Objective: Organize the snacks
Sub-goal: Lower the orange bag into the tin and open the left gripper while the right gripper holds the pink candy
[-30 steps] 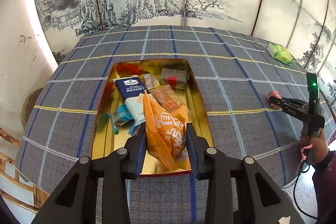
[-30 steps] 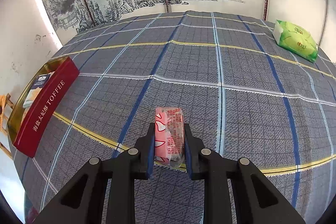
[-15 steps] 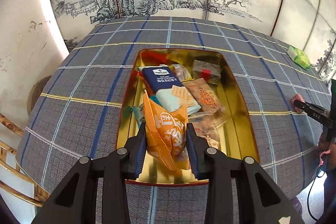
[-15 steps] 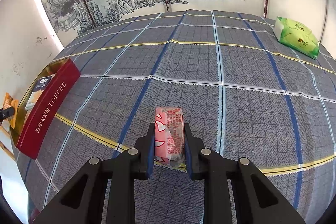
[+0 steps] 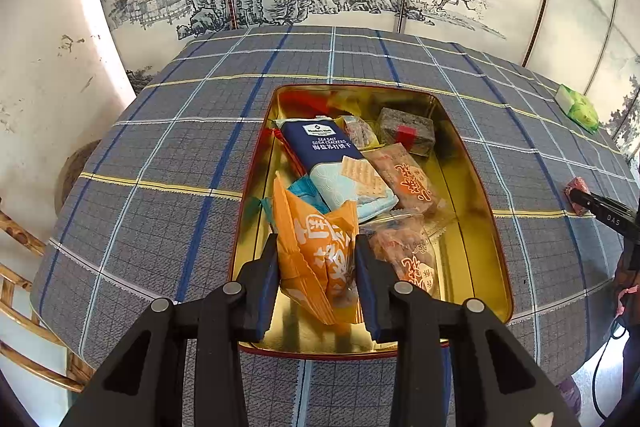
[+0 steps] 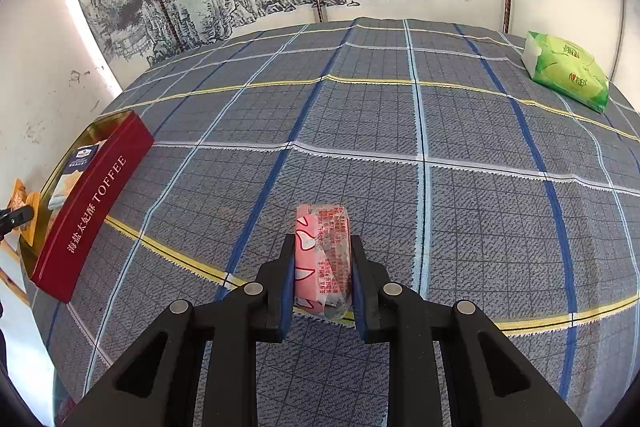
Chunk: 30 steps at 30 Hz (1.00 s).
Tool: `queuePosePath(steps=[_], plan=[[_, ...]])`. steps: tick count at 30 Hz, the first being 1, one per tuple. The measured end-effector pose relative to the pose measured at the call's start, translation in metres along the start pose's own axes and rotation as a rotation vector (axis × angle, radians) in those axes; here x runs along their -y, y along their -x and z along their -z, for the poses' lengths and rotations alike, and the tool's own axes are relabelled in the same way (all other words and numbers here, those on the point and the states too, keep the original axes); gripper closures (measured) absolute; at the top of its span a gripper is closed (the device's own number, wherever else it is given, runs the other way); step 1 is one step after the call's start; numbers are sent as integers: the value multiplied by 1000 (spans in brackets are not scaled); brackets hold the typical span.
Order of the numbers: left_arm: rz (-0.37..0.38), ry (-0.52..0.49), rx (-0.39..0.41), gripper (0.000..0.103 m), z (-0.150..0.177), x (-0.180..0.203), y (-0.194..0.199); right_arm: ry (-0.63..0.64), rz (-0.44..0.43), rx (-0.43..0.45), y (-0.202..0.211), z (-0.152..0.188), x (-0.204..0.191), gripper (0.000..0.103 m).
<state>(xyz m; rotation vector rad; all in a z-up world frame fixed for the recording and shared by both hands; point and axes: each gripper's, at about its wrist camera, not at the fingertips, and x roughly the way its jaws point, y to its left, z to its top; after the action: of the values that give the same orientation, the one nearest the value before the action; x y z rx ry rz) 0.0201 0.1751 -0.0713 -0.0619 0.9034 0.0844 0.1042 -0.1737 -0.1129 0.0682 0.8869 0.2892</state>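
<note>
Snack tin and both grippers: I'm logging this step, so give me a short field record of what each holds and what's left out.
left gripper: shut on orange packet, over the near end of the tin
right gripper: shut on pink packet, over the tablecloth
tin: red outside, gold inside, open, holds cracker pack and other wrapped snacks
left out: green pack at the far right table edge

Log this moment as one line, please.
left gripper: shut on orange packet, over gold tin | right gripper: shut on pink snack, over tablecloth
</note>
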Motion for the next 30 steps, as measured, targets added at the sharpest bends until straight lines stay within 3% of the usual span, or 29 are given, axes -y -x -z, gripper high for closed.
queuePosePath(steps=[25,30], plan=[[-4,-4,-34,71,5,-2,-17,-1,-1,0,0,-1,1,78],[-5,-4,-34,66,5,-3,-18,0,0,-1,0,-1,0,78]])
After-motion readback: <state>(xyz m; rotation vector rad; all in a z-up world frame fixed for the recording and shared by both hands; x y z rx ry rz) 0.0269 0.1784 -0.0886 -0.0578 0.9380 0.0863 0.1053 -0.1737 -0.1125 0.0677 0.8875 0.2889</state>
